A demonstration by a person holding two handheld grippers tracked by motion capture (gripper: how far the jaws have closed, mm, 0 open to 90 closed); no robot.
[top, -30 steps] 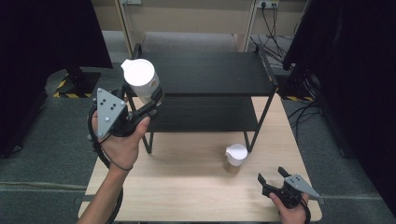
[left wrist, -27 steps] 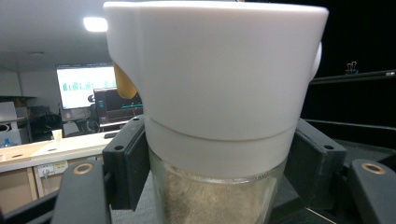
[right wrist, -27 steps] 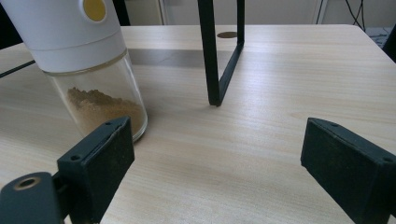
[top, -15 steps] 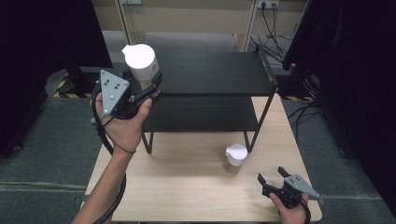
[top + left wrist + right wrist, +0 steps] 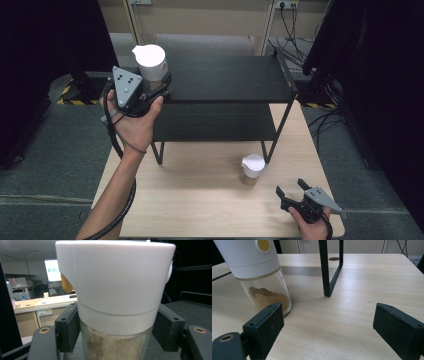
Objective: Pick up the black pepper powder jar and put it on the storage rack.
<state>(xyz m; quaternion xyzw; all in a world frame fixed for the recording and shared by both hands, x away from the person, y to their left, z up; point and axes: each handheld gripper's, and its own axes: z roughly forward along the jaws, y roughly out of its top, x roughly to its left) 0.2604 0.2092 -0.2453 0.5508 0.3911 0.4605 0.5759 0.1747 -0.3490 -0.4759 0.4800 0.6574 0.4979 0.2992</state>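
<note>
The left claw [image 5: 159, 86] is clenched on a white-capped spice jar [image 5: 150, 62], its pads [image 5: 67, 327] pressing the jar at the seam of cap and glass, and holds it upright over the left front corner of the black shelf rack's [image 5: 225, 80] top shelf. In the left gripper view the glass shows brownish powder inside. The right claw [image 5: 294, 188] rests released near the desk's [image 5: 200, 200] front right corner, jaws wide apart, with nothing between them. A second white-capped jar [image 5: 251, 169] stands on the desk just beside it, close to the rack's right front leg.
</note>
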